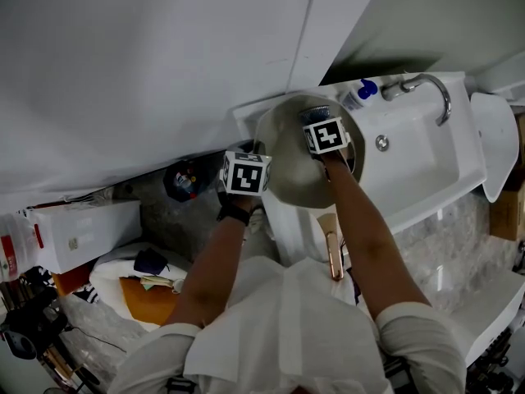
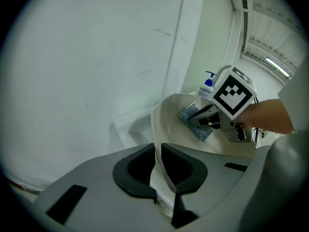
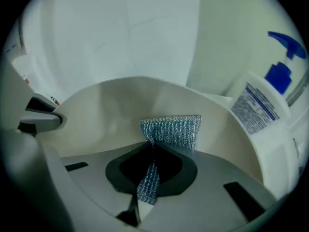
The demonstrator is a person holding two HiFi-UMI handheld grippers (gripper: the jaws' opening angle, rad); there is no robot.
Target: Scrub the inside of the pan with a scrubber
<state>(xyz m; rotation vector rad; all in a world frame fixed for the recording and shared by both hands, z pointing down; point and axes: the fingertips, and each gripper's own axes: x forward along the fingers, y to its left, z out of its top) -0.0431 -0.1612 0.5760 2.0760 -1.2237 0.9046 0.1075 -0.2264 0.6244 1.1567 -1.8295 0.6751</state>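
Holding the round cream metal pan tilted over the white sink, the left gripper is clamped on its thin rim. The right gripper pinches the soft, shiny blue mesh scrubber by one edge, inside the pan. Scrubber looks light and bendy; pan looks stiff, maybe slippery. Nothing else is inside.

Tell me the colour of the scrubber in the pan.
The flat woven scrubber is teal with silvery glitter; the right gripper view shows it best.
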